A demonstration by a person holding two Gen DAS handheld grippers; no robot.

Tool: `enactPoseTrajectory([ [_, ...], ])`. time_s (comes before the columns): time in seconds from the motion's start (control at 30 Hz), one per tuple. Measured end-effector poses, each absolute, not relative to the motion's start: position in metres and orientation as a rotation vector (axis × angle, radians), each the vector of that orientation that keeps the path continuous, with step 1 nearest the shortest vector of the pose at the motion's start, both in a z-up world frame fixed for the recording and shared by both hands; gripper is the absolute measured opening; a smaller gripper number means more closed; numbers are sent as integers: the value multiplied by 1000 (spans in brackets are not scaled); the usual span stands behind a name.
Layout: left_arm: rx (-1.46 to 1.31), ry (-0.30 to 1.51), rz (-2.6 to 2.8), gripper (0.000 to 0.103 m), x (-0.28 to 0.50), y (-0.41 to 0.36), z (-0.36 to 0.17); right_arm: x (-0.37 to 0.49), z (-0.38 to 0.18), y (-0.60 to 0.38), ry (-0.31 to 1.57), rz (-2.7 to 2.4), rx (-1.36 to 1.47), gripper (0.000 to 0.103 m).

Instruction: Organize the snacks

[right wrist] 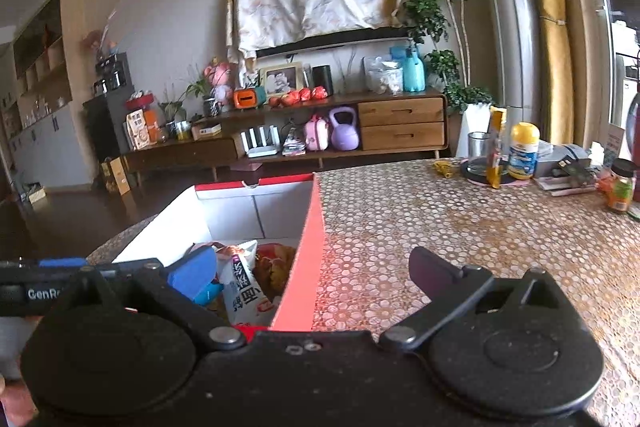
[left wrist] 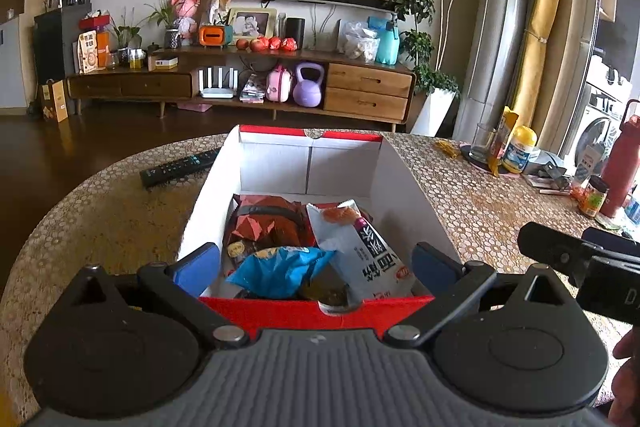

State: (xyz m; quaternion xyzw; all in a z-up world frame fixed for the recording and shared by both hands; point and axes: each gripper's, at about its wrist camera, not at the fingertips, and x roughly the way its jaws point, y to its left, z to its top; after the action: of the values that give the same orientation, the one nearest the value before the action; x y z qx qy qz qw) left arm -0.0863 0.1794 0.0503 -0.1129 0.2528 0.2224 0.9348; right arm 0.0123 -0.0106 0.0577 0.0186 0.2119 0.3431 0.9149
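A red cardboard box (left wrist: 280, 313) with a white inside stands on the table. In it lie a brown-red snack bag (left wrist: 266, 223), a blue packet (left wrist: 280, 269) and a white packet with black writing (left wrist: 356, 251). My left gripper (left wrist: 316, 265) is open and empty, its blue fingers over the box's near end on either side of the snacks. My right gripper (right wrist: 308, 273) is open and empty, straddling the box's right wall (right wrist: 306, 259); its left finger is over the white packet (right wrist: 242, 281).
A black remote (left wrist: 178, 166) lies left of the box. At the table's far right stand a glass (right wrist: 478, 149), a yellow-capped bottle (right wrist: 523, 151), a jar (right wrist: 622, 191) and a red flask (left wrist: 622, 167). The patterned tablecloth (right wrist: 460, 227) stretches right of the box.
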Motion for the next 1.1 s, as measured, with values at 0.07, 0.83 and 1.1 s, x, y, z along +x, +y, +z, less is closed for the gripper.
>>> enactPoseTrajectory([
  [0.07, -229, 519, 451, 103, -87, 176, 50, 11, 56, -15, 435, 698, 44, 103],
  [0.83, -204, 511, 447, 103, -92, 170, 52, 9, 51, -27, 439, 654, 50, 103],
  [1.1, -202, 513, 443, 103, -92, 171, 53, 9, 49, -27, 446, 652, 43, 103],
])
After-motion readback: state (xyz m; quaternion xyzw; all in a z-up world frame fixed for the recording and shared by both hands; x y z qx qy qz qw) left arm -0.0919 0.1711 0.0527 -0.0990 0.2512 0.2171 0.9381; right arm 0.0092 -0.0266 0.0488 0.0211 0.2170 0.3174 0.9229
